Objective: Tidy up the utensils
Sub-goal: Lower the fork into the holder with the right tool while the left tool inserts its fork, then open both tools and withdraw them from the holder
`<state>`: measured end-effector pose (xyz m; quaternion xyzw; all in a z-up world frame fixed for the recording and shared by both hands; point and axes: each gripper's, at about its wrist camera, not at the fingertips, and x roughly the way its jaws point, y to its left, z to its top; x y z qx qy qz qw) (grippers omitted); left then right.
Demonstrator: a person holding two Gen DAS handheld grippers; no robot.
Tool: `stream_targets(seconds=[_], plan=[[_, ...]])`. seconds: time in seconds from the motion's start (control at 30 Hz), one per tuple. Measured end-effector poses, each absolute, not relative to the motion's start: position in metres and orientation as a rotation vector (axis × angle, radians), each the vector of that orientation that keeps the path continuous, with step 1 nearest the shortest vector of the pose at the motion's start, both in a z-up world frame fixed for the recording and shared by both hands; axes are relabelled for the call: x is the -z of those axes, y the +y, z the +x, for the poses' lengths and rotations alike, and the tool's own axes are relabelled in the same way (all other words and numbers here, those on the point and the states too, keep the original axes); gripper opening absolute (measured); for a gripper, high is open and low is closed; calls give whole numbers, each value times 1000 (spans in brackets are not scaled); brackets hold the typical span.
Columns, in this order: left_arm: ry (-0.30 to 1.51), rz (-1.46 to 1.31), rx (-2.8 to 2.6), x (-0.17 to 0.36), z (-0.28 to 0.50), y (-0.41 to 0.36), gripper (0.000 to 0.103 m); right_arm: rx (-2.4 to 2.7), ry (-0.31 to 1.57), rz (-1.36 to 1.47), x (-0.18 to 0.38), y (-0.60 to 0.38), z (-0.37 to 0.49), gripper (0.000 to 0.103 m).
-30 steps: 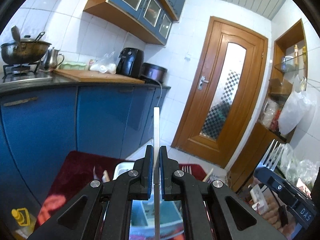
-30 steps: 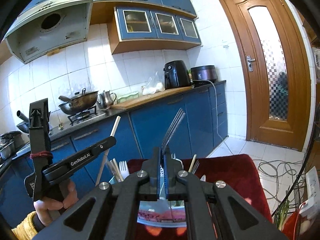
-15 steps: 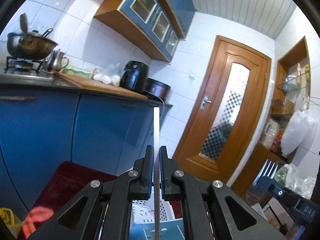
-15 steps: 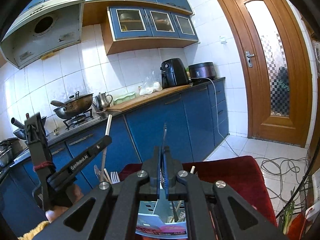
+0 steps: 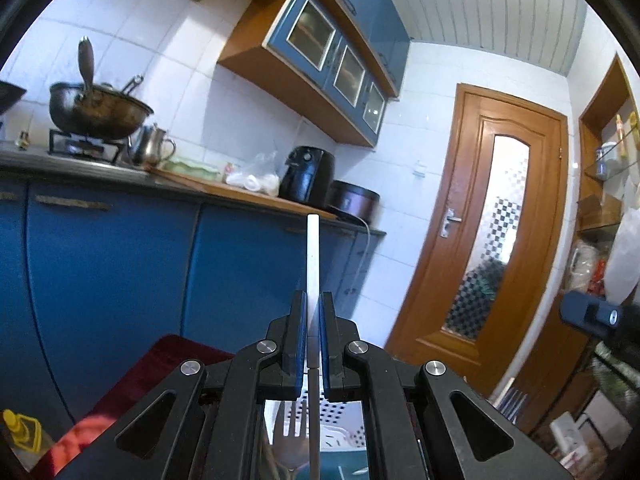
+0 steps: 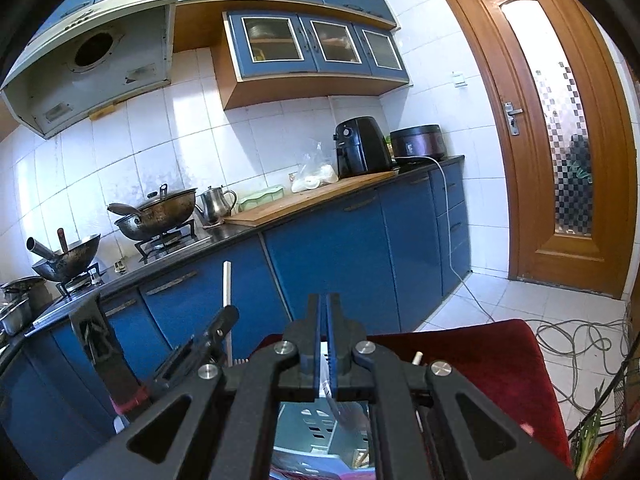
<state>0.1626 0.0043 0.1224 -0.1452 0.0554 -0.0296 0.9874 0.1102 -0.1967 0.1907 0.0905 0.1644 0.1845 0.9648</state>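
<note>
While the left gripper (image 5: 313, 312) clamps an upright white stick (image 5: 312, 256), the right gripper (image 6: 323, 320) pinches a metal utensil (image 6: 340, 410).

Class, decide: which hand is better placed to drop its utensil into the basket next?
Probably right: the right hand-held gripper holds its fork tipped down over the basket. The left hand-held gripper holds its chopstick mostly above its jaws.

White chopstick (image 5: 312, 258) upright, fork (image 5: 291, 436) below
</note>
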Motion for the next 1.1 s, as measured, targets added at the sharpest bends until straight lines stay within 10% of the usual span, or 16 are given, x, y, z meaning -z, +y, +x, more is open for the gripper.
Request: stream_targets(seconds=[0.6, 0.83, 1.1], plan=[[111, -156, 7, -93, 146, -15, 7, -375, 417, 196, -167, -213, 115, 4], [155, -166, 31, -92, 137, -10, 36, -352, 470, 224, -152, -230, 110, 5], [185, -180, 52, -100, 120, -3, 37, -294, 545, 270, -133, -258, 101, 13]])
